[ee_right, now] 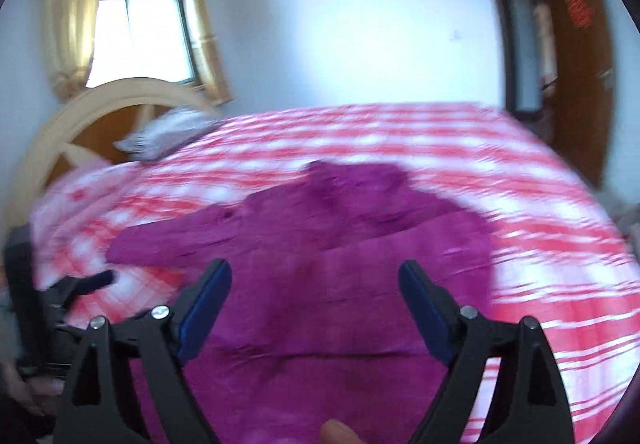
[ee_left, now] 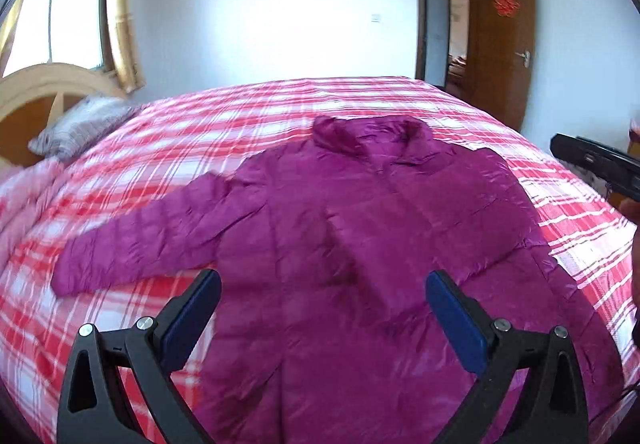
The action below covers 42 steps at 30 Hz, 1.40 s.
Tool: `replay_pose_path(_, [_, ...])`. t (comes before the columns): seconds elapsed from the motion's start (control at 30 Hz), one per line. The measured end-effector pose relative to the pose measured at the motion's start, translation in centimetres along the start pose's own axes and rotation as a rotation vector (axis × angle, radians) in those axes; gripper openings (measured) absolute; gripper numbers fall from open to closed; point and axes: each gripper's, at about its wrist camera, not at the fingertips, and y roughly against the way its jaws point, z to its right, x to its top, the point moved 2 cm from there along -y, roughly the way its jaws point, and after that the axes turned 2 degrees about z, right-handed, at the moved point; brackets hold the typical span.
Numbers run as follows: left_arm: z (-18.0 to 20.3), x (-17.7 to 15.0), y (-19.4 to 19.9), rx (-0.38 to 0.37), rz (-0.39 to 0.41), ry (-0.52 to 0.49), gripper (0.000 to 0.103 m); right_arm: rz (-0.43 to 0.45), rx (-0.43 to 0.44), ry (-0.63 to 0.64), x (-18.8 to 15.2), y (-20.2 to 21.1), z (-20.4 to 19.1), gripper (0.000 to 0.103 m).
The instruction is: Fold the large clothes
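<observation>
Folding stage: early, by the look of it; one fold seems made, most is left.
Jacket (ee_left: pixel 360 228): magenta, puffy, lying flat on the bed (ee_left: pixel 160 132), collar toward the far side, hem toward the cameras.
Right sleeve (ee_left: pixel 500 260): appears laid in over the body along a diagonal crease; motion blur in the right wrist view keeps this from being certain.
Left sleeve (ee_left: pixel 140 244): spread straight out over the checked cover, not folded.
Left gripper (ee_left: pixel 322 284): jaws spread wide, nothing between the pads, held above the hem area and apart from the cloth.
Right gripper (ee_right: pixel 316 276): jaws spread, empty, above the jacket's lower body; the view is smeared.
Done: jacket laid out and roughly smoothed; the right side probably folded in.
Left to do: bring the left sleeve across the body, then fold hem up toward the collar.
Risk: slippery padded fabric may spring back open once released.
Surroundings: pillow (ee_left: pixel 80 128) by the headboard, well apart from the jacket.
</observation>
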Motion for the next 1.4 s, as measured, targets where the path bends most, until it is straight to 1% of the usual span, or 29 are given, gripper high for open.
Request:
replay_pose_path(0.03, [0.9, 0.4, -0.7, 0.008, 0.012, -0.021, 0.102, 0.004, -0.102, 0.024, 0.1, -0.1, 0.9, 0.073])
replay_pose_path(0.07, [1.5, 0.7, -1.0, 0.007, 0.018, -0.027, 0.102, -0.006, -0.163, 0.021, 0.2, -0.5, 2.0, 0.058])
replay_pose_path(0.1, [2.3, 1.0, -1.8, -0.010, 0.018, -0.031, 0.102, -0.020, -0.196, -0.003, 0.3, -0.9, 3.2, 0.049])
replay_pose_path(0.17, [3.6, 1.1, -3.3, -0.031, 0.004, -0.054, 0.102, -0.051, -0.256, -0.104, 0.1, -2.3, 6.5, 0.049])
replay_pose_path(0.23, [4.3, 1.0, -5.4, 0.021, -0.021, -0.092, 0.102, -0.076, -0.311, -0.159, -0.3, -4.0, 8.8, 0.049])
replay_pose_path(0.27, [4.0, 0.8, -7.0, 0.053, -0.050, -0.090, 0.102, -0.087, -0.327, -0.172, -0.5, -4.6, 9.6, 0.049])
replay_pose_path(0.3, [3.8, 0.8, -7.6, 0.054, -0.066, -0.075, 0.102, -0.100, -0.334, -0.177, -0.6, -5.3, 10.1, 0.049])
replay_pose_path(0.33, [3.4, 0.7, -8.4, 0.048, -0.086, -0.052, 0.102, -0.118, -0.329, -0.180, -0.7, -5.9, 10.4, 0.049])
replay_pose_path(0.37, [2.9, 0.6, -9.6, 0.058, -0.096, -0.049, 0.102, -0.128, -0.317, -0.183, -0.8, -6.5, 10.6, 0.049])
replay_pose_path(0.4, [2.8, 0.5, -10.4, 0.095, -0.100, -0.077, 0.102, -0.129, -0.298, -0.174, -0.8, -6.9, 10.5, 0.050])
replay_pose_path(0.47, [2.5, 0.3, -12.1, 0.164, -0.129, -0.130, 0.102, -0.128, -0.288, -0.137, -0.5, -7.6, 10.6, 0.050])
replay_pose_path(0.53, [1.8, 0.1, -12.8, 0.165, -0.150, -0.106, 0.102, -0.153, -0.295, -0.099, -0.4, -9.0, 10.8, 0.050])
replay_pose_path(0.63, [1.0, -0.2, -13.2, 0.156, -0.165, -0.069, 0.102, -0.199, -0.302, -0.112, -1.0, -11.4, 11.7, 0.047])
replay_pose_path(0.7, [0.9, -0.3, -13.3, 0.147, -0.171, -0.058, 0.102, -0.258, -0.293, -0.118, -2.3, -13.4, 12.2, 0.045])
replay_pose_path(0.77, [0.7, -0.2, -13.1, 0.146, -0.173, -0.054, 0.102, -0.313, -0.302, -0.094, -3.8, -15.0, 12.3, 0.045])
replay_pose_path(0.8, [0.8, -0.1, -12.7, 0.162, -0.168, -0.060, 0.102, -0.338, -0.311, -0.086, -4.7, -15.6, 12.3, 0.045])
replay_pose_path(0.83, [1.0, 0.2, -12.1, 0.179, -0.154, -0.069, 0.102, -0.321, -0.317, -0.082, -5.1, -15.5, 12.2, 0.045])
replay_pose_path(0.87, [1.3, 0.7, -10.8, 0.196, -0.113, -0.083, 0.102, -0.311, -0.326, -0.074, -5.2, -15.3, 12.0, 0.045])
replay_pose_path(0.9, [1.6, 1.4, -9.5, 0.192, -0.063, -0.087, 0.102, -0.310, -0.332, -0.066, -5.2, -15.2, 11.9, 0.045])
replay_pose_path(0.97, [2.3, 3.1, -6.8, 0.163, 0.044, -0.072, 0.102, -0.307, -0.332, -0.068, -5.3, -15.0, 12.0, 0.045])
replay_pose_path(1.0, [2.6, 3.7, -6.0, 0.143, 0.072, -0.059, 0.102, -0.303, -0.329, -0.072, -5.4, -14.9, 12.1, 0.045])
replay_pose_path(1.03, [3.3, 4.3, -5.6, 0.100, 0.090, -0.051, 0.102, -0.301, -0.330, -0.072, -5.5, -14.9, 12.1, 0.045])
replay_pose_path(1.07, [3.8, 4.5, -5.7, 0.072, 0.089, -0.055, 0.102, -0.300, -0.333, -0.068, -5.5, -14.8, 12.1, 0.045])
replay_pose_path(1.13, [5.1, 4.3, -7.0, 0.032, 0.070, -0.075, 0.102, -0.299, -0.346, -0.053, -5.5, -14.7, 11.9, 0.045])
replay_pose_path(1.2, [5.9, 3.2, -9.7, -0.002, -0.002, -0.088, 0.102, -0.299, -0.357, -0.040, -5.5, -14.6, 11.7, 0.045])
replay_pose_path(1.23, [6.2, 2.3, -11.4, 0.000, -0.048, -0.097, 0.102, -0.299, -0.359, -0.038, -5.5, -14.6, 11.6, 0.045])
replay_pose_path(1.3, [6.2, 0.8, -13.5, 0.021, -0.128, -0.109, 0.102, -0.296, -0.353, -0.045, -5.5, -14.5, 11.7, 0.045])
replay_pose_path(1.33, [5.8, 0.4, -14.5, 0.020, -0.174, -0.091, 0.102, -0.293, -0.345, -0.054, -5.5, -14.5, 11.9, 0.045])
replay_pose_path(1.4, [5.0, 0.3, -15.0, -0.021, -0.209, -0.040, 0.102, -0.291, -0.337, -0.063, -5.4, -14.6, 12.0, 0.045])
